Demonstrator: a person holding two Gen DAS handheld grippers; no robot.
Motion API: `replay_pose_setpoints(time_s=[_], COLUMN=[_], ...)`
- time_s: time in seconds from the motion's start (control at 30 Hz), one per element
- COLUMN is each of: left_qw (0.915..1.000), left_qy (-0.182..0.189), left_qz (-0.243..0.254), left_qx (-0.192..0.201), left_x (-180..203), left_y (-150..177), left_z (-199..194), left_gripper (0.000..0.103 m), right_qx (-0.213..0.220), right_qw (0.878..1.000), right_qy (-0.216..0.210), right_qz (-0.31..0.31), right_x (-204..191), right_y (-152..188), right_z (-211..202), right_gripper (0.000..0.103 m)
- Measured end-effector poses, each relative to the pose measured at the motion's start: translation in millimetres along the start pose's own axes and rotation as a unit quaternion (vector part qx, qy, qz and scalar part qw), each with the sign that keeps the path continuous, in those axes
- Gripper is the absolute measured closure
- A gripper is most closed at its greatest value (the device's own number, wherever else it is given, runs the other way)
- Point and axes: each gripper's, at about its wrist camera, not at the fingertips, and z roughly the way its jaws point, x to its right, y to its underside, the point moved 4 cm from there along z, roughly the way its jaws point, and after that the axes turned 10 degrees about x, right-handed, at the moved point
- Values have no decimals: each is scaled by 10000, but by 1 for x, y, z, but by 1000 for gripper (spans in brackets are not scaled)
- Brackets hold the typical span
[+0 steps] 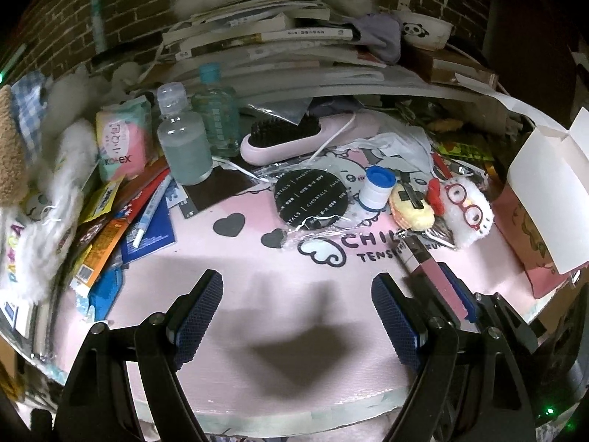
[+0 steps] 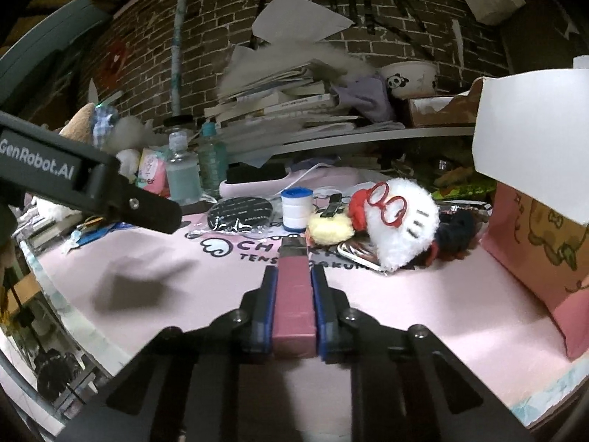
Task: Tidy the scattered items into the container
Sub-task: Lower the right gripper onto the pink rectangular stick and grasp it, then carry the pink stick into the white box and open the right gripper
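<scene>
Over the pink worktop (image 1: pixel 228 305) both tongs are in play. Right tongs (image 2: pixel 293 294) are clenched on a pink tube (image 2: pixel 293 294), gripped flat between the two blue pads, its dark cap end pointing away toward twelve o'clock. From the left wrist view that same tube (image 1: pixel 429 270) shows at three o'clock, poking out of the neighbouring tongs.

Left tongs (image 1: pixel 297 294) hang released, pads spread wide with nothing between them, and a dark shadow on the mat below.

Scattered items sit in a cluster past the tube: a white plush (image 2: pixel 399 230) with red glasses lying on its side, a yellow puff (image 2: pixel 329 229) touching it at its nine o'clock, and a blue-capped roll (image 2: pixel 296 209) standing upright just beside the puff. A black disc (image 2: pixel 240 213) in a clear wrapper lies at the roll's nine o'clock.

The container, a pink box (image 2: pixel 541 243) with a white flap raised, stands at three o'clock in the right wrist view, well apart from the tube. In the left wrist view the box (image 1: pixel 530 228) sits at the far right edge.

Further back, two bottles (image 1: pixel 186 143) stand upright near a pink brush (image 1: pixel 294 140), with stacked books (image 1: pixel 265 37) behind.
</scene>
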Motion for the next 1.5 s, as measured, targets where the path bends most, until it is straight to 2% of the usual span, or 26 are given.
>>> replay_pose_setpoints(time_s=[0.17,0.3,0.47,0.57,0.63,0.73,0.87,1.0,1.2,1.37,1.5], left_qw=[10000,10000,9999,9999,9998,9996,9993,9992,9991,9991,9990], left_qy=[55,41,100,133,167,226,241,258,268,303,320], left_qz=[-23,4,25,57,88,139,238,281,291,273,290], left_qx=[-18,-39,-46,-60,-80,-114,-129,-126,-134,-126,-136], left_x=[2,2,6,11,15,22,32,36,38,39,40], left_y=[0,-1,-3,-3,-3,-3,-5,-5,-5,-5,-5], left_z=[0,1,2,4,6,9,12,12,11,11,11], left_gripper=[22,22,22,22,22,22,22,22,22,22,22], right_qx=[84,293,652,585,267,-396,-1398,-2303,-3328,-4026,-4323], right_qw=[9998,9987,9948,9964,9989,9986,9847,9676,9362,9068,8910], right_qy=[-60,-360,-675,-501,-242,232,818,821,869,895,969], right_qz=[-167,-222,-388,-346,-287,-248,-645,-637,-717,-868,-992], right_x=[1,0,17,52,85,132,174,195,211,212,215], right_y=[-7,-35,-98,-139,-161,-178,-174,-157,-135,-117,-111], right_z=[-7,-27,-70,-87,-91,-90,-76,-56,-27,-11,-3], right_gripper=[88,88,88,88,88,88,88,88,88,88,88])
